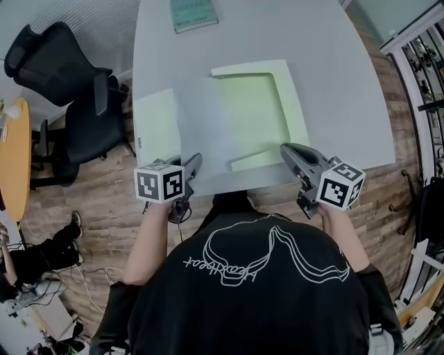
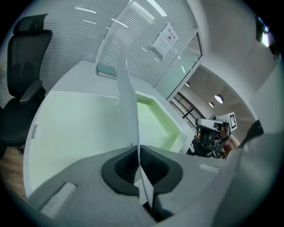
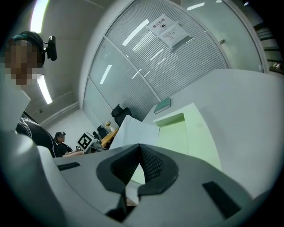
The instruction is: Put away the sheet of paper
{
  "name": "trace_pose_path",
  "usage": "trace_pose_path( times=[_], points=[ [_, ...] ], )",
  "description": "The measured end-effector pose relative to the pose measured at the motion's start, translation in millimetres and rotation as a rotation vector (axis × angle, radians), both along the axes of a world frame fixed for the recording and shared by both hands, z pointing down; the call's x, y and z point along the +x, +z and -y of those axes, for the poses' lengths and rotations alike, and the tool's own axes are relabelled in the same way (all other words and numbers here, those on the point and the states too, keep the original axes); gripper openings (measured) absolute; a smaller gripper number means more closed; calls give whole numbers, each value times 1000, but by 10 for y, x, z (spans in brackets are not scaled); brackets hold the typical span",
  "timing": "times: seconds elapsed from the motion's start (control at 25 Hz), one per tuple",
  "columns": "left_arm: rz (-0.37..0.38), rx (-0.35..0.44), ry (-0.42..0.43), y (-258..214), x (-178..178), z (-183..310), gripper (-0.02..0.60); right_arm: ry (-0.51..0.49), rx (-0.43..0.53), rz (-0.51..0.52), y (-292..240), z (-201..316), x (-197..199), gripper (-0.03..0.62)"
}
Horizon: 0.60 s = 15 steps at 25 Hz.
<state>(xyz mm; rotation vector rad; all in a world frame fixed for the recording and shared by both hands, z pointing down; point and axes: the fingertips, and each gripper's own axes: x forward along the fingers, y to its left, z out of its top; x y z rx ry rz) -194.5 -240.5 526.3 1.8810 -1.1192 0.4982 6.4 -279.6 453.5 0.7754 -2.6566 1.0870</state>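
A white sheet of paper hangs just above the white table, stretched between my two grippers. My left gripper is shut on its near left edge. In the left gripper view the sheet rises edge-on out of the shut left gripper. My right gripper is shut on the near right corner, and the sheet spreads leftward from the right gripper. Under the sheet lies an open pale green folder, partly hidden by it.
A pale green leaf lies flat on the table's left side. A teal book sits at the far edge. Black office chairs stand left of the table. Another person sits on the floor at the left.
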Motion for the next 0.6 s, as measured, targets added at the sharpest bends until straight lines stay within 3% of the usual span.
trace_pose_path(
  times=[0.6],
  points=[
    [-93, -52, 44, 99, 321, 254, 9, 51, -5, 6, -4, 110, 153, 9]
  ],
)
